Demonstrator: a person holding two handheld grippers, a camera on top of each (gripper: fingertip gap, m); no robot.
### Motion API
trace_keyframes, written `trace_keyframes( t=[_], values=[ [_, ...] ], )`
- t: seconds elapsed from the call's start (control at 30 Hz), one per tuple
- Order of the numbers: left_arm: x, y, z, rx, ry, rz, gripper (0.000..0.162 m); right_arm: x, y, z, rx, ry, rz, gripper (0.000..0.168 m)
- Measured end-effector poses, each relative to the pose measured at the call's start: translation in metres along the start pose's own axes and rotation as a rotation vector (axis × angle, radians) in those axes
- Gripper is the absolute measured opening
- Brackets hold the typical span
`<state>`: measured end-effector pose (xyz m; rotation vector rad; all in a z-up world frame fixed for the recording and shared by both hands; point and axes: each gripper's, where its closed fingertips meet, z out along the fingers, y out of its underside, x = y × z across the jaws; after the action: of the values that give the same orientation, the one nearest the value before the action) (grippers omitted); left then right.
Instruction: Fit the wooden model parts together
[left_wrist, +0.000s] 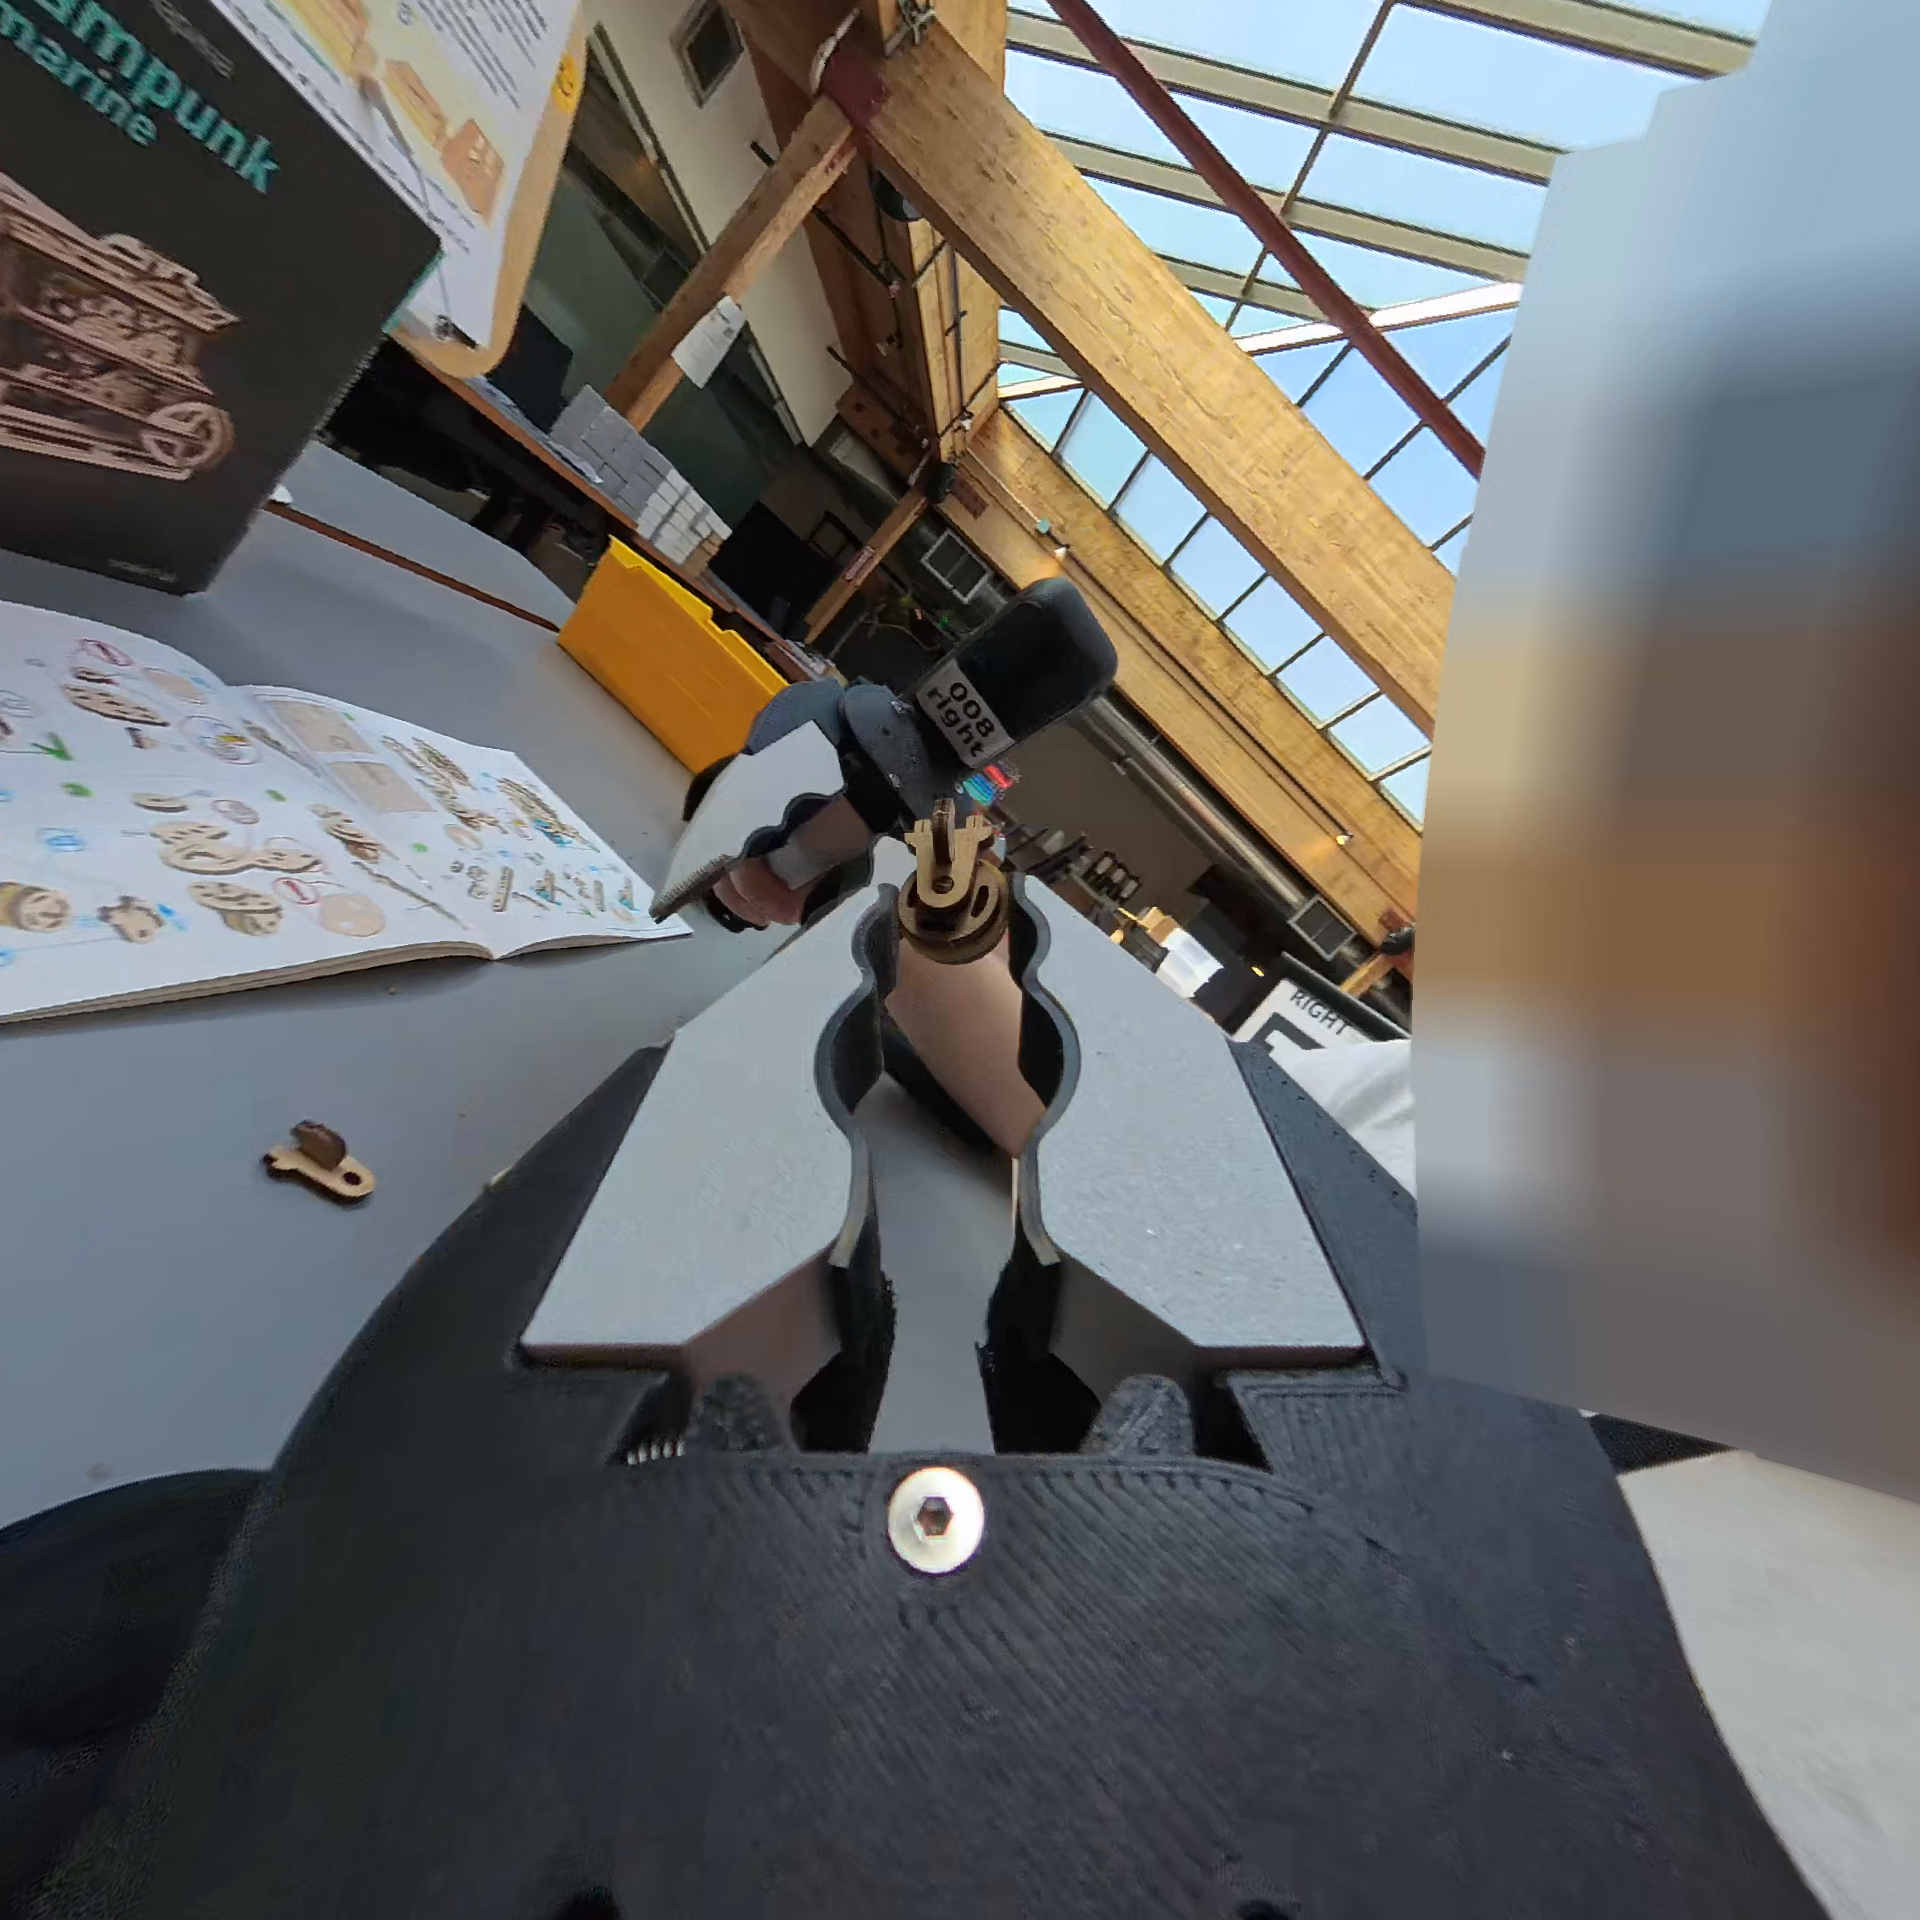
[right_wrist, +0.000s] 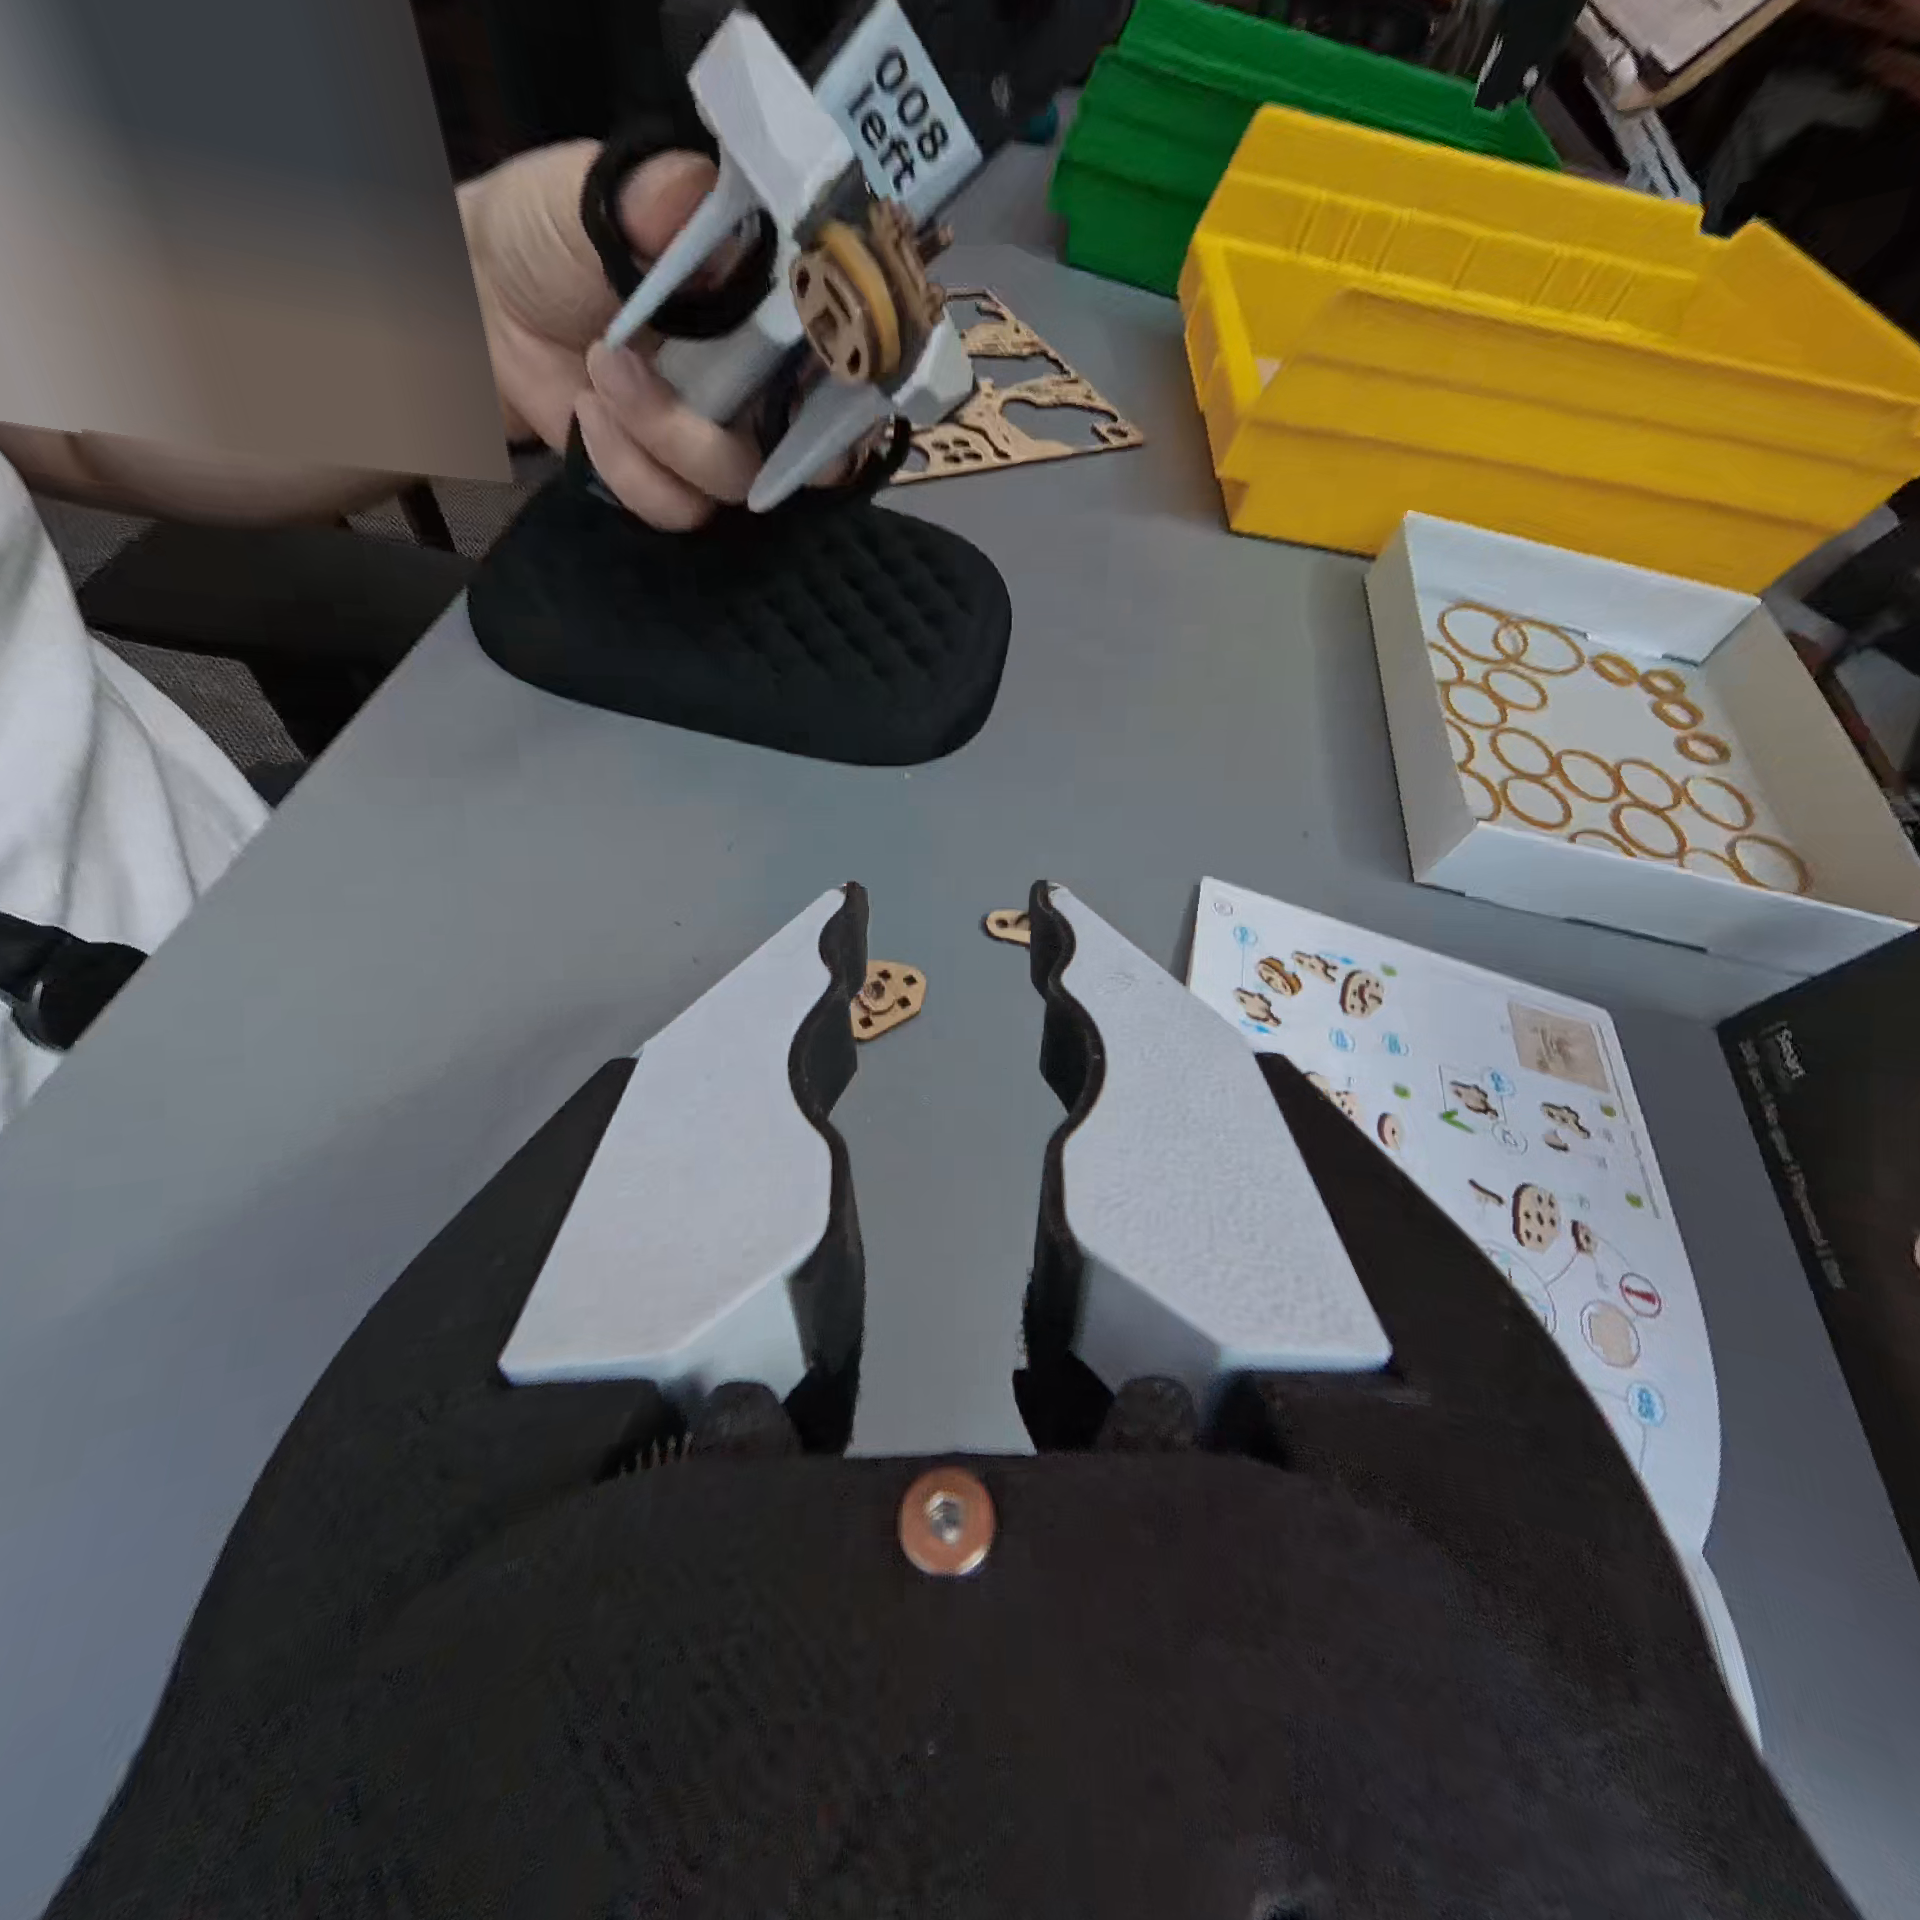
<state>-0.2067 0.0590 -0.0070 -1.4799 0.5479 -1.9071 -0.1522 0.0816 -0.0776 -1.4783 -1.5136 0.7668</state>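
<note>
A grey desk (right_wrist: 520, 935) stood under timber beams and skylights. Yellow bins (right_wrist: 1538, 343), a ring tray (right_wrist: 1579, 592) and a booklet (right_wrist: 1455, 1122) surrounded it. Left tongs (left_wrist: 940, 914) clamped the wooden assembly (left_wrist: 948, 904); right tongs (right_wrist: 945, 914) hung parted above what seemed two loose wooden pieces (right_wrist: 888, 997).

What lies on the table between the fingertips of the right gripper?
Right wrist view: bare grey table between the right gripper fingertips; two small wooden parts lie just beside them.
</note>
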Motion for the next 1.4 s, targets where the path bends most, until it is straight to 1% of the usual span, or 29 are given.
trace_keyframes(
  t=[0.07,0.13,0.27,0.37,0.47,0.53,0.57,0.63,0.7,0.8,0.93,1.03,1.1,1.13,1.2,1.3,1.4],
  values=[
    [-0.011,0.000,-0.009,-0.007,-0.087,0.048,0.018,-0.001,0.021,0.009,-0.070,0.034,0.026,0.031],
    [-0.016,-0.001,-0.015,-0.003,-0.126,0.056,0.018,-0.004,0.030,0.019,-0.112,0.010,0.082,0.029],
    [-0.017,-0.004,-0.019,0.032,-0.118,0.037,0.018,-0.006,0.034,0.031,-0.154,-0.010,0.101,0.029],
    [-0.016,0.003,-0.016,0.014,-0.102,0.022,0.019,-0.016,0.012,0.032,-0.086,-0.027,0.049,0.031],
    [-0.013,0.015,-0.011,-0.046,-0.078,0.017,0.018,-0.025,-0.024,0.026,-0.005,-0.005,-0.119,0.035],
    [-0.007,0.028,-0.006,-0.127,-0.036,0.003,0.018,-0.035,-0.044,0.020,0.036,-0.012,-0.232,0.037],
    [-0.003,0.035,-0.003,-0.171,-0.016,0.002,0.018,-0.039,-0.050,0.018,0.049,-0.030,-0.251,0.039],
    [0.003,0.048,0.001,-0.249,0.008,0.014,0.018,-0.048,-0.058,0.016,0.072,-0.106,-0.215,0.042],
    [0.008,0.054,0.004,-0.278,0.025,0.033,0.019,-0.051,-0.059,0.015,0.068,-0.163,-0.170,0.041],
    [0.008,0.052,0.004,-0.268,0.008,0.047,0.019,-0.045,-0.052,0.015,0.050,-0.147,-0.188,0.040],
    [-0.004,0.050,-0.002,-0.260,-0.080,0.061,0.019,-0.037,-0.049,0.012,0.011,-0.118,-0.210,0.039],
    [-0.013,0.040,-0.008,-0.212,-0.145,0.065,0.019,-0.006,-0.030,0.003,-0.153,0.022,-0.290,0.036],
    [-0.022,0.034,-0.014,-0.186,-0.196,0.068,0.019,0.019,-0.012,-0.006,-0.272,0.094,-0.273,0.037],
    [-0.027,0.032,-0.017,-0.181,-0.224,0.072,0.019,0.027,-0.006,-0.008,-0.304,0.091,-0.237,0.037],
    [-0.032,0.031,-0.021,-0.176,-0.258,0.081,0.019,0.035,0.001,-0.010,-0.315,0.058,-0.189,0.036],
    [-0.032,0.029,-0.023,-0.169,-0.273,0.093,0.019,0.050,0.007,-0.010,-0.344,0.053,-0.198,0.032],
    [-0.032,0.026,-0.025,-0.162,-0.293,0.125,0.019,0.065,0.007,-0.013,-0.375,0.062,-0.212,0.031]
  ],
)
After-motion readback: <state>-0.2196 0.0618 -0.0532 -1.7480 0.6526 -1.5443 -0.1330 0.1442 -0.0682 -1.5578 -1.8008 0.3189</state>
